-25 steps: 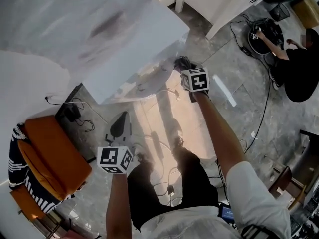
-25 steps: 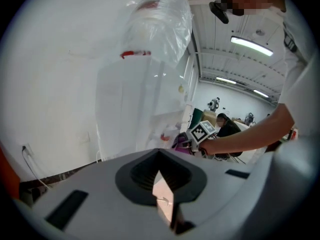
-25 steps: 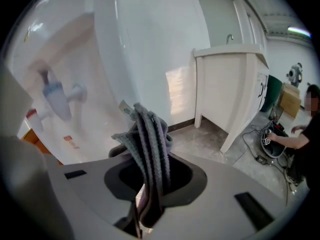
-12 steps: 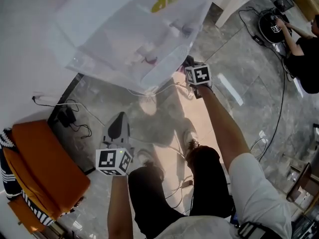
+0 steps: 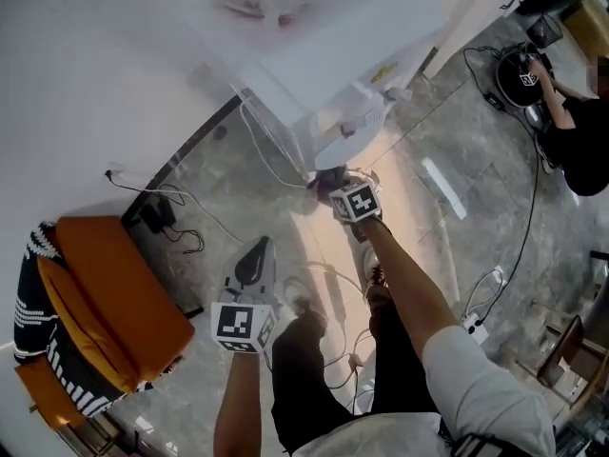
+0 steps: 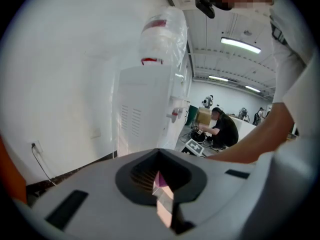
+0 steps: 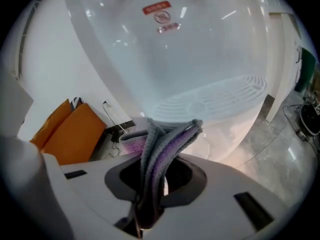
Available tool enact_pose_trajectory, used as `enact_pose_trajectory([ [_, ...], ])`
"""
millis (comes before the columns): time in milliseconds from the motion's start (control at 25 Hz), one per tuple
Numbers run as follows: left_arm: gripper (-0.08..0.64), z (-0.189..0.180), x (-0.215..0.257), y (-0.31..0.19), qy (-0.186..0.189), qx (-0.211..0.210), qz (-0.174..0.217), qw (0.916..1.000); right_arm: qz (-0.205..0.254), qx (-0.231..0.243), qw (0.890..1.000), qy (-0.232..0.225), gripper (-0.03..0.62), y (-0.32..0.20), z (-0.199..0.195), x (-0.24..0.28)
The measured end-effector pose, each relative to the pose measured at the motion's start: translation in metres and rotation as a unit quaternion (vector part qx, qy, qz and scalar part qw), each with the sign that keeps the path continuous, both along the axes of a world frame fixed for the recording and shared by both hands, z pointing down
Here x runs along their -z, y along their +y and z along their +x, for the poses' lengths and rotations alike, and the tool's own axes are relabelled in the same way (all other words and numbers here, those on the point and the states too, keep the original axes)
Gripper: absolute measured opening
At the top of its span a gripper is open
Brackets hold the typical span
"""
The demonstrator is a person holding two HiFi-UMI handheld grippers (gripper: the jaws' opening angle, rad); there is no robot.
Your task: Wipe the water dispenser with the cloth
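The white water dispenser point(image 5: 333, 74) stands against the wall at the top of the head view, under a film of clear plastic. My right gripper point(image 5: 333, 190) is shut on a folded grey and purple cloth point(image 7: 161, 144), which is held against the dispenser's lower front point(image 7: 200, 69), just below a ribbed grille point(image 7: 215, 96). The left gripper point(image 5: 255, 255) hangs back lower left, jaws together and empty, away from the dispenser. In the left gripper view the dispenser point(image 6: 142, 114) shows ahead with its wrapped bottle point(image 6: 161, 31) on top.
An orange seat point(image 5: 109, 298) with a striped cloth stands at the left. Cables and a plug block point(image 5: 157, 215) lie by the wall, and more cords run over the grey floor point(image 5: 476, 198). A seated person point(image 5: 580, 131) works at the far right.
My right gripper has gone down with the cloth from the dispenser's upper part to its lower front. The left gripper has shifted slightly right and stays empty.
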State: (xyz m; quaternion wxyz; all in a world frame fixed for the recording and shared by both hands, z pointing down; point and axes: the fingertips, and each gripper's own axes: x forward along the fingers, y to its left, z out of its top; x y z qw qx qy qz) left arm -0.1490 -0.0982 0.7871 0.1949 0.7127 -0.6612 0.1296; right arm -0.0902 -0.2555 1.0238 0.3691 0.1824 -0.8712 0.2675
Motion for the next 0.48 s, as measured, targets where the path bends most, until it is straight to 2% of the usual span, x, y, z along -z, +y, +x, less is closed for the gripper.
enact_pose_trajectory([
  [120,0.008,-0.008,0.046,0.008,0.003,-0.004,0.007,1.0,-0.028,-0.007,0.999,-0.019,0.08,0.02,-0.013,0.05],
  [240,0.008,-0.023,0.091,0.014,0.006,0.001,0.022,0.9997,-0.018,-0.026,0.998,-0.052,0.08,0.014,-0.031,0.116],
  [360,0.008,-0.037,0.129,0.022,0.011,0.017,0.033,0.9993,0.011,-0.03,0.999,-0.036,0.08,0.003,-0.037,0.166],
  [480,0.008,-0.043,0.164,0.027,0.009,0.021,0.043,0.9988,0.036,-0.014,0.999,-0.016,0.08,0.0,-0.036,0.205],
])
